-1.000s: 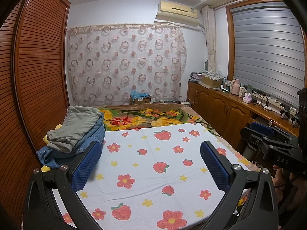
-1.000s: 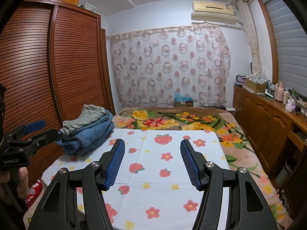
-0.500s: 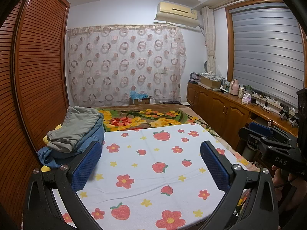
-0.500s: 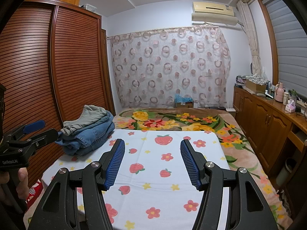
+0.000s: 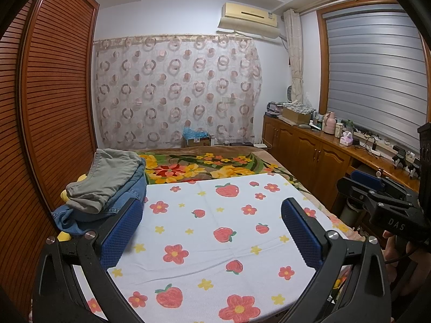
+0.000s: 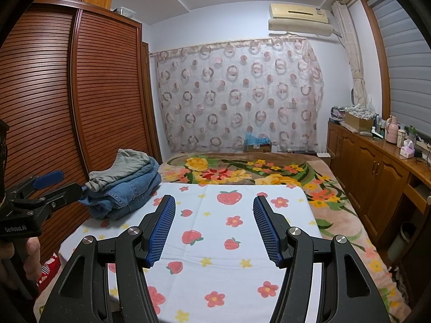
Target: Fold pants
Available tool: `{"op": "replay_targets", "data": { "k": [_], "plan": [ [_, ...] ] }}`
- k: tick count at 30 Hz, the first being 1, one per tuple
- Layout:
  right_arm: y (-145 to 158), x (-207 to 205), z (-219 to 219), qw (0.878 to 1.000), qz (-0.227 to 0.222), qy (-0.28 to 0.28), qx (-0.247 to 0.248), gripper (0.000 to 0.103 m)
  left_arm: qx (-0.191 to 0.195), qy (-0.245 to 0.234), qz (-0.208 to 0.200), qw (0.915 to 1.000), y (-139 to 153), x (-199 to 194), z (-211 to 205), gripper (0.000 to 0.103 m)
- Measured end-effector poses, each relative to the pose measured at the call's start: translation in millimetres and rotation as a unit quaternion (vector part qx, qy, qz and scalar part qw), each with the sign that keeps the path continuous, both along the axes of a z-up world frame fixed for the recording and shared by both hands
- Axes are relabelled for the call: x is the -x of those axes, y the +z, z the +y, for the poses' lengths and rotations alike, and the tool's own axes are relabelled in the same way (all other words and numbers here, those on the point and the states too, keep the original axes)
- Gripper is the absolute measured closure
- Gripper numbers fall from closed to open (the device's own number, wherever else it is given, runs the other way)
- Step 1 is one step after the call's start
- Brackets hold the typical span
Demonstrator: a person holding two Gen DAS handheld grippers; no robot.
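Left wrist view: my left gripper (image 5: 212,231) has its jaws wide apart with nothing between them, over the white strawberry-print cloth (image 5: 215,228) on the bed. The pants (image 5: 107,185) lie in a stack at the cloth's far left corner, grey pair on top of blue jeans, just beyond my left finger's tip, near the slatted wardrobe (image 5: 54,107). Right wrist view: my right gripper (image 6: 214,228) is also spread and holds nothing; the stack of pants (image 6: 126,183) sits ahead and to its left, apart from it.
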State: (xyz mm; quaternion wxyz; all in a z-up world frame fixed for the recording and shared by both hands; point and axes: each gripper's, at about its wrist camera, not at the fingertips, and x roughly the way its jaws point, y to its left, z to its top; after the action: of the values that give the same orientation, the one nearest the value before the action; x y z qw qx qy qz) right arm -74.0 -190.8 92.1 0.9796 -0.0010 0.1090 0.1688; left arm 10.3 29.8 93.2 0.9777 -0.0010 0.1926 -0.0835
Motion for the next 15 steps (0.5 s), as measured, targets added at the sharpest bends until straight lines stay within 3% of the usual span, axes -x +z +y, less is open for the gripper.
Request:
{"op": "replay_targets", "data": {
  "k": [15],
  "plan": [
    [-0.2, -0.6, 0.9, 1.000, 0.001, -0.001, 0.000, 0.041, 0.001, 0.000, 0.000, 1.0000, -0.5, 0.2, 0.1, 0.000]
  ]
}}
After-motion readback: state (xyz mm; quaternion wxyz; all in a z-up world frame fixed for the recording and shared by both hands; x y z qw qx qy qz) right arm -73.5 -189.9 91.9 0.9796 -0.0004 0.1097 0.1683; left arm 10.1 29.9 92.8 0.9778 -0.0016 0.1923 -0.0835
